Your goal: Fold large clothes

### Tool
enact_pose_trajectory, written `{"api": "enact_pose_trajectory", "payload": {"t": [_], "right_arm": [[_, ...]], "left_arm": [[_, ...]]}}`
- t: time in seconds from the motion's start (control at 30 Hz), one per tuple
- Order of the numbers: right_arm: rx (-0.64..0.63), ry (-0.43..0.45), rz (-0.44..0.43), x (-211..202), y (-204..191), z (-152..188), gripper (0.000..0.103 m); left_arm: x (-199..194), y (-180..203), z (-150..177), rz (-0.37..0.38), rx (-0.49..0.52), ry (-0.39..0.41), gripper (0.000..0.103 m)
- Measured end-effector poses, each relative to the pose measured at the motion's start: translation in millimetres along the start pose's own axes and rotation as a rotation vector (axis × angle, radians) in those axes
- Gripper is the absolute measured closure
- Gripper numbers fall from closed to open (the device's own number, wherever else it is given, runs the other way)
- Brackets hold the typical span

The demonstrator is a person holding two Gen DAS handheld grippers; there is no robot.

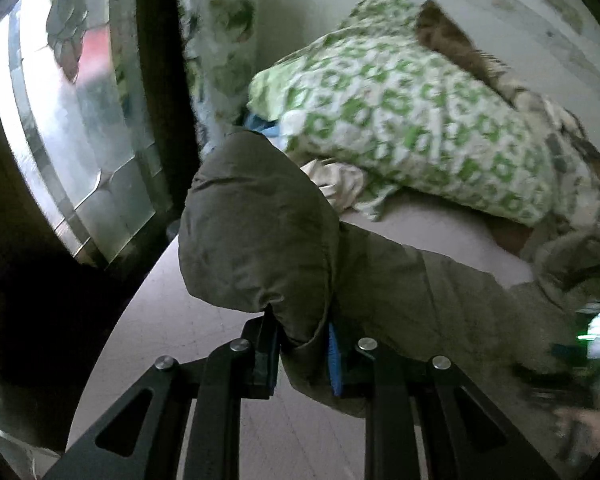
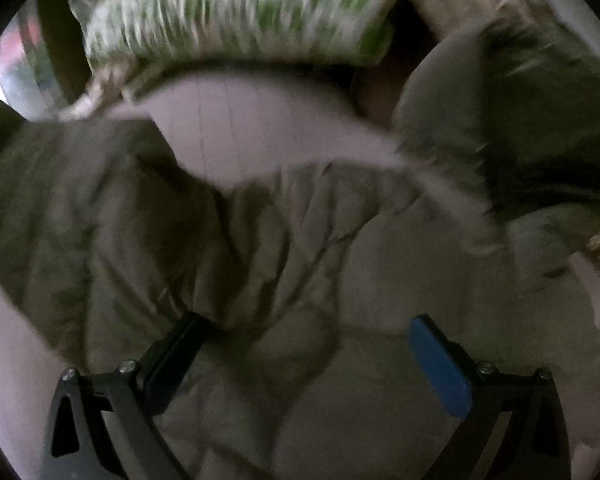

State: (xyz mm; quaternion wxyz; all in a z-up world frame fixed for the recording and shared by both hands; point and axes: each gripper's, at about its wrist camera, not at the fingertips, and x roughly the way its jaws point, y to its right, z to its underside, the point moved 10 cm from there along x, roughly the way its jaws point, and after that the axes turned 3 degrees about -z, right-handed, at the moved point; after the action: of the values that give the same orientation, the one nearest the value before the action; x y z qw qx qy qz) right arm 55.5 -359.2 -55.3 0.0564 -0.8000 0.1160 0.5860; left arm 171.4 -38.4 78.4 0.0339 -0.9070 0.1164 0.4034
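Note:
An olive-green padded jacket (image 2: 260, 240) lies spread on a pale pink bed sheet (image 2: 252, 128). My left gripper (image 1: 302, 344) is shut on a fold of the jacket (image 1: 256, 232) and holds it lifted above the sheet (image 1: 188, 328), the cloth bulging up over the fingers. My right gripper (image 2: 312, 344) is open, jaws wide apart, just above the jacket's quilted body. Its blue pad (image 2: 440, 368) is on the right, its black finger (image 2: 176, 356) on the left. The right wrist view is blurred.
A green-and-white patterned pillow (image 1: 400, 120) lies at the far side of the bed, also seen in the right wrist view (image 2: 240, 12). A brown patterned blanket (image 1: 560, 128) is behind it. A window (image 1: 60, 120) and dark frame (image 1: 160, 80) stand at the left.

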Motion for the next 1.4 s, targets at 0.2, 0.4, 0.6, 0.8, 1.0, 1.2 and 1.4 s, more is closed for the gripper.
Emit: {"api": "enact_pose_trajectory", "payload": {"t": [0.2, 0.4, 0.6, 0.8, 1.0, 1.2, 1.4], "right_arm": [[0.029, -0.004, -0.023, -6, 2, 6, 0.0], [0.066, 0.056, -0.045, -57, 47, 45, 0.0], [0.144, 0.094, -0.018, -99, 123, 96, 0.0], [0.247, 0.107, 0.024, -126, 202, 145, 0.0], [0.308, 0.081, 0.064, -127, 258, 186, 0.0], [0.363, 0.059, 0.068, -117, 284, 214, 0.0], [0.391, 0.063, 0.064, -113, 292, 221, 0.0]], "left_arm": [[-36, 50, -12, -0.05, 0.178, 0.069, 0.083], [-51, 111, -4, -0.032, 0.307, 0.075, 0.083], [-61, 216, 20, 0.04, 0.459, 0.057, 0.083], [-57, 331, 57, 0.138, 0.553, 0.034, 0.083], [-43, 436, 104, 0.232, 0.635, -0.016, 0.083], [-30, 506, 153, 0.298, 0.666, -0.095, 0.083], [-12, 546, 182, 0.321, 0.667, -0.149, 0.07]]}}
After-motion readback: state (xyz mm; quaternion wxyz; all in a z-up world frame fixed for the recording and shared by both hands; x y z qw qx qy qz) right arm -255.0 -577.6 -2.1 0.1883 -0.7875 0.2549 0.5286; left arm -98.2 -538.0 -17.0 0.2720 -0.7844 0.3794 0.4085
